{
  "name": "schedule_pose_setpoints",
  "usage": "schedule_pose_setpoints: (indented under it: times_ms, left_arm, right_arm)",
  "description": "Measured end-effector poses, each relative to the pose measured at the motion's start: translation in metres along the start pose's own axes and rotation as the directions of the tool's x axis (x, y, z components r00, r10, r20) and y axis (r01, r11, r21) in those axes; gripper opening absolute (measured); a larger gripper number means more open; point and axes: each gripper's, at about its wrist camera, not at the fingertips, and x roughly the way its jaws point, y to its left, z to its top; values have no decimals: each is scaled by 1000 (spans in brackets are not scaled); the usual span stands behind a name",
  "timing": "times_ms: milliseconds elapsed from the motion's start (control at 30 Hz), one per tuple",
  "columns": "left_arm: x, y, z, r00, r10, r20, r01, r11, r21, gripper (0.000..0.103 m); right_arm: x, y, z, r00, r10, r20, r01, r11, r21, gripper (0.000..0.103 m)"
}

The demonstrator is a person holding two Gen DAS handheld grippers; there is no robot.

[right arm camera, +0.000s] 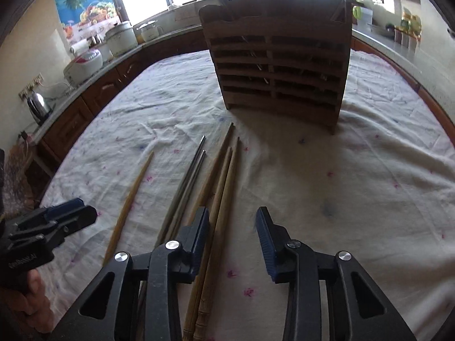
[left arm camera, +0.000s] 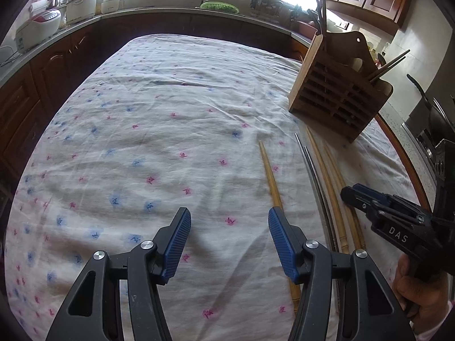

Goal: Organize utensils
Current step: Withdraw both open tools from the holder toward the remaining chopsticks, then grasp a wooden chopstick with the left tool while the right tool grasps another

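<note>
Chopsticks lay loose on the tablecloth (right arm camera: 369, 170), a white cloth printed with small pink and blue flowers that covered the table. A single bamboo chopstick (left arm camera: 272, 180) was seen apart from the others, toward the left; in the left wrist view its lower part was hidden behind the right finger of the left gripper (left arm camera: 229, 237). Just beside it, to the right, a pair of metal chopsticks (right arm camera: 187, 179) was laid side by side, and next to these a bundle of wooden chopsticks (right arm camera: 220, 187) was gathered, their tips pointed toward the wooden utensil holder (right arm camera: 277, 65). The holder was stood upright on the cloth beyond the tips, apart from them, with slatted front compartments and several utensils already held upright in its top.

The left gripper was held above the cloth with its fingers spread wide and nothing between them. The right gripper (right arm camera: 232, 240) was likewise spread, and was positioned low over the wooden bundle: two of the wooden sticks were seen between its blue pads (right arm camera: 266, 241), close to the left one, but whether they were touched could not be told. Behind the table, a kitchen counter (left arm camera: 159, 10) with rice cookers and a sink was visible under bright windows.
</note>
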Motion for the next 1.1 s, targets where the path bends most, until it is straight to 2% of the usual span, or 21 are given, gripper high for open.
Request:
schedule_pose_setpoints:
  times_ms: [67, 100, 200, 233, 267, 300, 367, 400, 567, 733, 833, 967, 1033, 1100]
  left_arm:
    - [0, 2, -1, 1000, -5, -4, 5, 1000, -7, 56]
    - [0, 4, -1, 1000, -7, -4, 7, 1000, -8, 56]
    - [1, 4, 1, 1000, -21, -5, 21, 1000, -10, 56]
    - [1, 3, 3, 1000, -27, -5, 27, 1000, -8, 56]
    - [3, 2, 5, 1000, -31, -3, 31, 999, -4, 56]
    - [4, 0, 8, 999, -35, 0, 35, 999, 0, 56]
    - [9, -6, 15, 999, -37, 5, 37, 999, 12, 56]
    - [12, -10, 19, 999, -33, 5, 33, 999, 18, 56]
    - [34, -20, 40, 1000, -28, -13, 28, 999, 15, 56]
    - [56, -27, 54, 999, -9, -39, 10, 999, 38, 54]
    - [71, -31, 59, 998, 0, -64, 4, 998, 60, 46]
    - [81, -46, 60, 995, 83, -45, -75, 984, 162, 39]
    - [84, -55, 58, 992, 123, -24, -115, 968, 221, 30]
    - [84, -59, 56, 995, 102, -19, -94, 968, 235, 13]
  right_arm:
    - [-3, -5, -2, 1000, -12, -10, 12, 1000, 10, 23]
    - [-6, -11, -5, 1000, -22, -10, 23, 1000, 18, 23]
    - [-19, -36, -13, 999, -53, -5, 54, 996, 69, 23]
    - [-22, -43, -14, 999, -52, -7, 52, 994, 91, 23]
    - [-26, -51, -16, 999, -52, -7, 52, 992, 115, 29]
    - [-31, -58, -17, 999, -44, 0, 44, 989, 143, 31]
    - [-39, -67, -14, 999, -17, 39, 10, 983, 185, 31]
    - [-41, -69, -11, 998, -30, 52, 20, 981, 191, 31]
    - [-34, -51, 13, 996, 23, 84, -36, 986, 163, 30]
    - [-2, -29, 36, 993, 99, 59, -106, 984, 142, 30]
    - [18, -17, 50, 993, 108, 39, -112, 987, 118, 30]
    - [44, -8, 60, 997, 78, -3, -78, 994, 72, 29]
    - [49, 0, 65, 999, 35, 0, -35, 999, 4, 29]
    - [51, 7, 67, 1000, 1, -9, -1, 999, -41, 26]
